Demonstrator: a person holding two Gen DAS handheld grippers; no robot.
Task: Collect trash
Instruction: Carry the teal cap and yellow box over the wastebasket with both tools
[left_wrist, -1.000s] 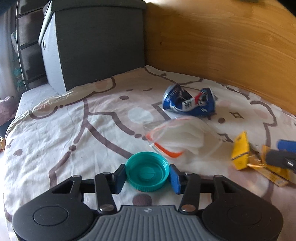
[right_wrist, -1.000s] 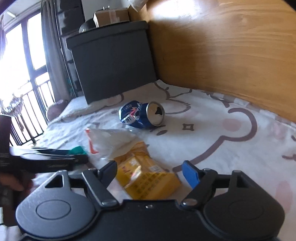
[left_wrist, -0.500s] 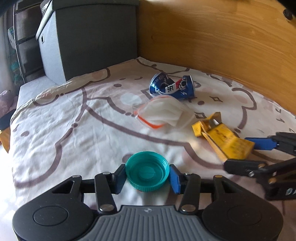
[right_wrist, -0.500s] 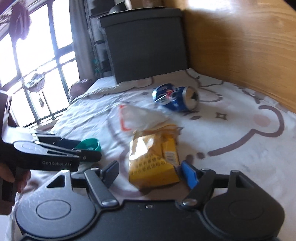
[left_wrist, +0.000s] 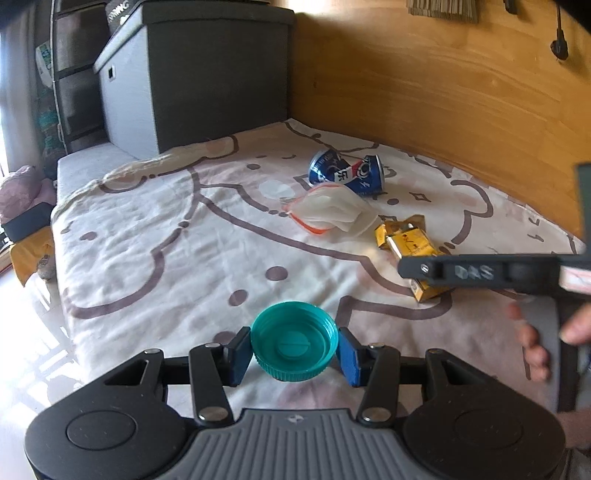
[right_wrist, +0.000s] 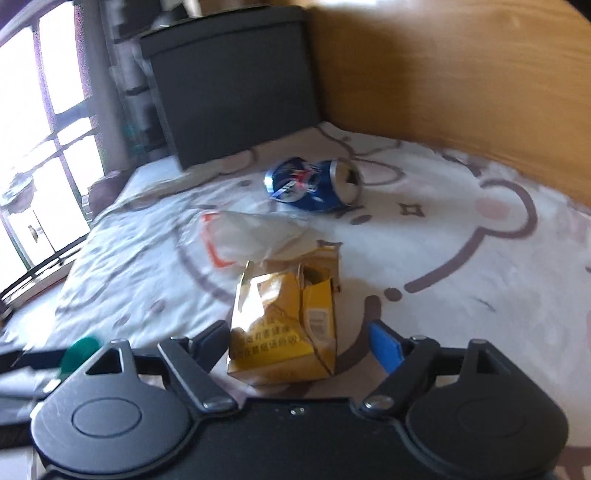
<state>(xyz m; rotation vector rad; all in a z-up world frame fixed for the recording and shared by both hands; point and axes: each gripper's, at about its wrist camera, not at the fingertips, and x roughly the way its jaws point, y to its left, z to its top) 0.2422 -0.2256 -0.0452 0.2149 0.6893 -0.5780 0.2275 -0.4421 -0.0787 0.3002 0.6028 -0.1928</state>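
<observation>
Low in the left-wrist frame, the left gripper (left_wrist: 293, 350) clamps a round teal plastic cap (left_wrist: 294, 340); the right gripper (right_wrist: 299, 341), jaws just widening, straddles a crumpled yellow carton (right_wrist: 286, 325) without pressing it.

Bedsheet (left_wrist: 155, 258): can (left_wrist: 347, 173), bag (left_wrist: 328, 214), carton (right_wrist: 284, 325)

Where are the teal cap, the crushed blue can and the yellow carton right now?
teal cap (left_wrist: 293, 341): left wrist view, on its inner disc.
crushed blue can (right_wrist: 308, 184): right wrist view, on its dented side wall.
yellow carton (right_wrist: 284, 328): right wrist view, on its printed front face.
</observation>
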